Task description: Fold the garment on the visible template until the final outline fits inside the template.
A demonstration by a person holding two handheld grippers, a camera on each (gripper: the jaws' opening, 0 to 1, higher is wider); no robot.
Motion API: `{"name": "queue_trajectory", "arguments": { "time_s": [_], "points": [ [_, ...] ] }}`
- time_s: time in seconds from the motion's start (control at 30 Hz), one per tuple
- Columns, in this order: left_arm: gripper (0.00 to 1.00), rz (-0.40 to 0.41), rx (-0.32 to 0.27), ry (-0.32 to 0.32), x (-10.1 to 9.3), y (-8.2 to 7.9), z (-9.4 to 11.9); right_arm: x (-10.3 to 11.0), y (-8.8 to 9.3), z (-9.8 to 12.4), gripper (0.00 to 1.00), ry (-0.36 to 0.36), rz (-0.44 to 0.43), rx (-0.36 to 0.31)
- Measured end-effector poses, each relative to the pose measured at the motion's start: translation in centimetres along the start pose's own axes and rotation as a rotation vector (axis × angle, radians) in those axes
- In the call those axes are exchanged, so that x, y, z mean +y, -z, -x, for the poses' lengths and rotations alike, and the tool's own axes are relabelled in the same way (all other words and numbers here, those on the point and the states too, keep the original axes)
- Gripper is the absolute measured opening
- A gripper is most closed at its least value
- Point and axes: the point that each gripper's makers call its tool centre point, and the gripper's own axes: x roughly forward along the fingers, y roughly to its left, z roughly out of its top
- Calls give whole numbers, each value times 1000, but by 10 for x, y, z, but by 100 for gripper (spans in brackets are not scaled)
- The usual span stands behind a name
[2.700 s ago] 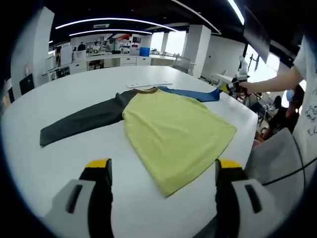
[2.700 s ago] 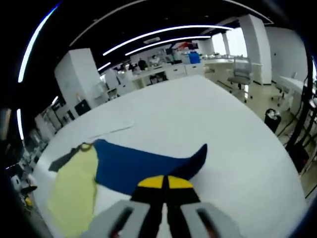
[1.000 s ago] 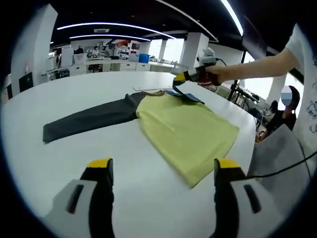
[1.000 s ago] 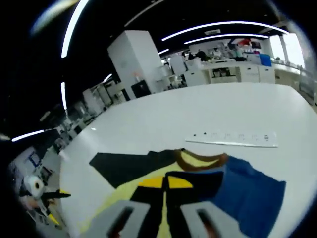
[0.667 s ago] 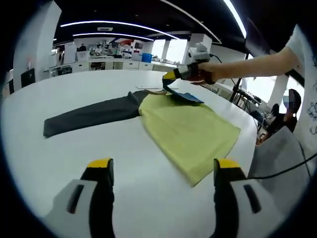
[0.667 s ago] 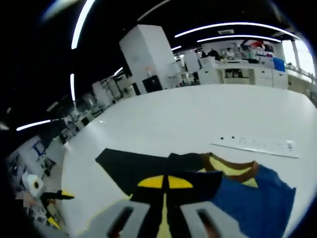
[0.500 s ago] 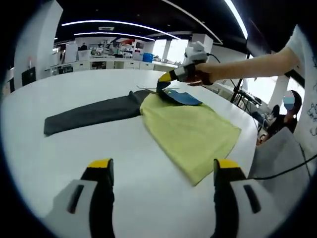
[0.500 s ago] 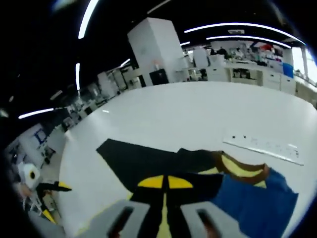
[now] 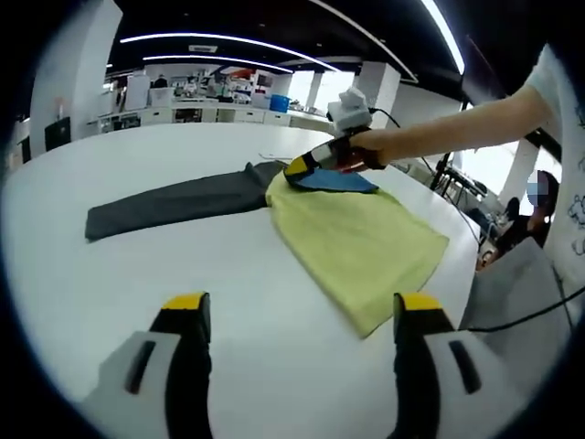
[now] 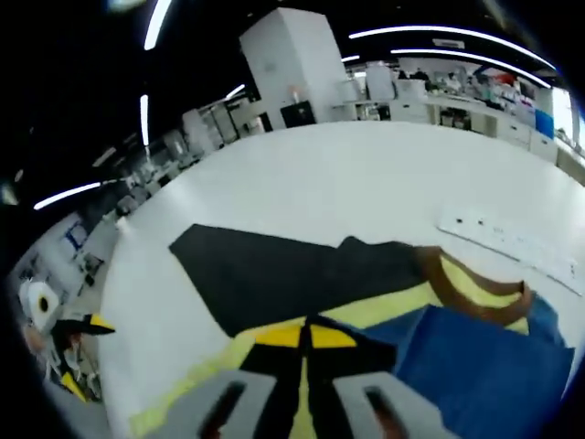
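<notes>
- In the left gripper view, the garment was seen spread flat on the white table, its yellow body toward the right and its dark grey sleeve stretched out to the left.
- The left gripper was held above the near part of the table, its yellow-tipped jaws set wide apart with nothing between them.
- In that same view the right gripper was seen from outside, held in a hand and brought down over the garment's collar end, with the blue sleeve folded across the yellow body.
- The right gripper view gave the close detail: its jaws were pressed together on blue sleeve cloth, with the brown collar just beyond.
- A pale strip was seen lying on the table beyond the collar.
</notes>
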Motion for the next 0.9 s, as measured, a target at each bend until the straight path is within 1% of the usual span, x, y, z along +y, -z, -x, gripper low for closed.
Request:
{"name": "queue_trajectory", "arguments": {
  "time_s": [0.13,0.17,0.2,0.27,0.33,0.4,0.47,0.6,0.73,0.87,0.9],
  "points": [
    [80,5,5,-2,3,2,0,-2,0,-3,0,-8,10,-5],
    [80,6,6,-2,3,3,-1,0,-2,-2,4,-22,5,-16],
    [80,6,9,0,4,4,-2,3,-4,-1,12,-36,7,-31],
    [80,2,13,5,3,4,-3,4,-5,2,27,-40,15,-41],
    [80,3,14,11,1,4,-5,4,-8,6,30,-47,68,-61],
    [80,2,13,15,1,4,-7,4,-8,11,33,-54,77,-71],
    [80,1,13,18,0,4,-8,3,-11,15,38,-57,79,-96],
    [80,1,11,24,-1,3,-9,-3,-21,21,41,-59,63,-140],
    [80,0,11,26,-2,3,-10,-5,-29,27,42,-58,72,-167],
    [80,-1,12,26,-1,3,-10,-10,-34,32,43,-55,72,-181],
    [80,-2,12,27,-1,3,-10,-13,-34,35,43,-41,80,-175]
  ]
}}
